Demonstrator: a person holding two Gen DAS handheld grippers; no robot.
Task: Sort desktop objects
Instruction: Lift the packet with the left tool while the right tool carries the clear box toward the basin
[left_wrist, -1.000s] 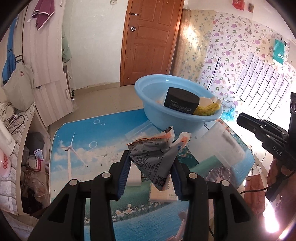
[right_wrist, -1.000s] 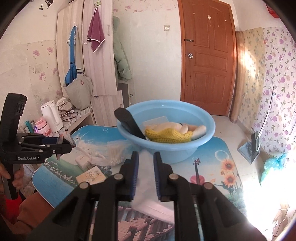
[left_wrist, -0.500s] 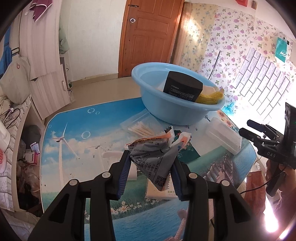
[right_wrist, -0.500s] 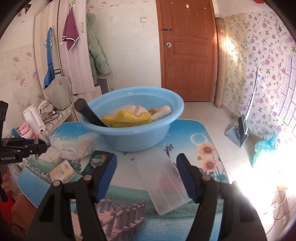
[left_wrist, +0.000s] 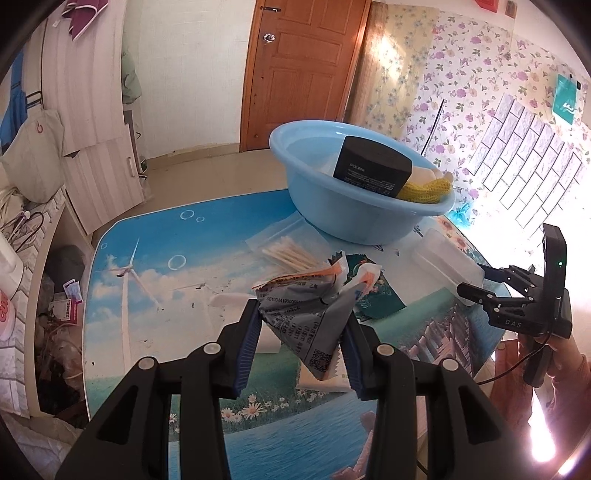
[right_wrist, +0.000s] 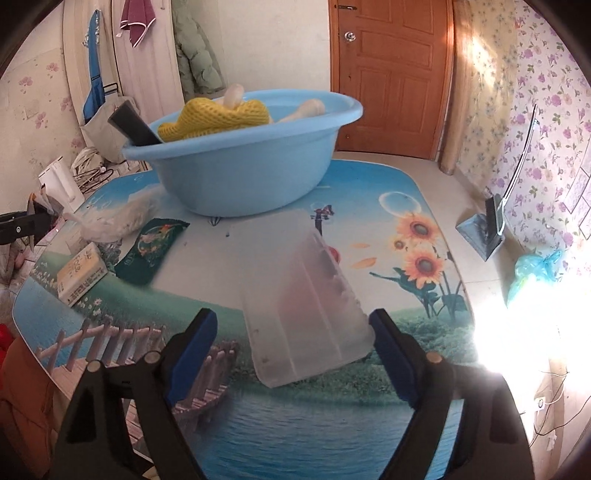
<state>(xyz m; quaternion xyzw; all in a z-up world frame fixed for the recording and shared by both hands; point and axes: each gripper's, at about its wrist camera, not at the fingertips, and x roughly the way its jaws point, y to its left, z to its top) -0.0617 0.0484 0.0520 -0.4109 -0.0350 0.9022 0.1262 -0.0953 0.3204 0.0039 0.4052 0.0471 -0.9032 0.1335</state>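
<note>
Sorting in progress, seen from both wrist views. In the left wrist view, the left tool (left_wrist: 301, 350) at lower centre is clamped on a crumpled grey printed wrapper (left_wrist: 308, 314), held clear above the desk (left_wrist: 147, 266). The blue basin (left_wrist: 354, 218) at upper centre already contains a black box (left_wrist: 373, 170), a yellow knitted item (left_wrist: 424, 190) and pale rounded objects we cannot identify; we judge these sorted. Still on the desk are a clear bag of cotton swabs (left_wrist: 291, 251), a dark green sachet (left_wrist: 373, 295) and, in the right wrist view, a small cream carton (right_wrist: 81, 275) at left. In that view the right tool (right_wrist: 291, 354) at lower centre stands fairly wide with its jaws closing, and the near end of a translucent plastic box (right_wrist: 303, 299) lies between them; the right pad looks at or very near the box's corner, while the left pad stands clearly apart, so we judge the box not yet gripped. The box lies flat on the desk just in front of the basin, its long axis running from the lower centre of the frame up toward the basin, tilted slightly leftward, with the far short end pointing at the basin wall. We judge the task roughly half complete.
</note>
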